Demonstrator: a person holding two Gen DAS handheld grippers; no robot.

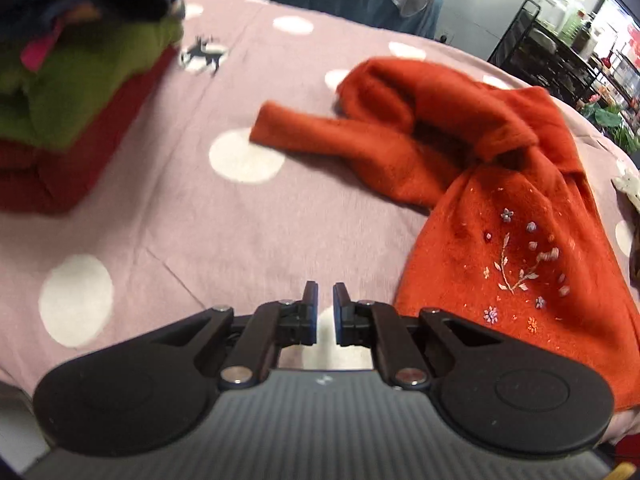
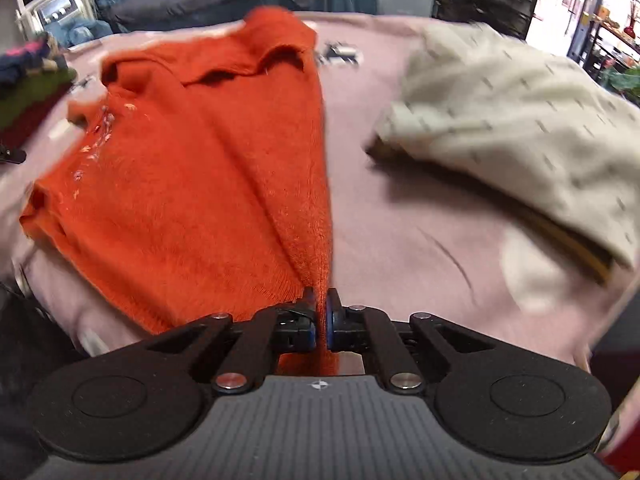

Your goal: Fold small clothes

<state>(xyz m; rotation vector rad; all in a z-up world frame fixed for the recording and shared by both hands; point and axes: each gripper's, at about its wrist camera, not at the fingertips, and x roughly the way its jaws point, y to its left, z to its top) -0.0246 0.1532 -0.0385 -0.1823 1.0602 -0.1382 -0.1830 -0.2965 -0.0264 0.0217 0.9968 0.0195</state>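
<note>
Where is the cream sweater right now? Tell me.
In the right wrist view, the cream sweater lies on the pink bedspread, right of the orange sweater, clear of it and untouched.

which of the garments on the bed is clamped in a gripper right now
The orange embroidered sweater: the right gripper pinches its hem. The cream sweater lies untouched.

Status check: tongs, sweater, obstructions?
Right tongs shut on orange sweater hem. Left tongs shut, empty. Cream garment lies beside it, apart.

Prob. a home bedroom: bed w/ dotted sheet [image 1: 200, 220], folded clothes stack [image 1: 60, 100].
</note>
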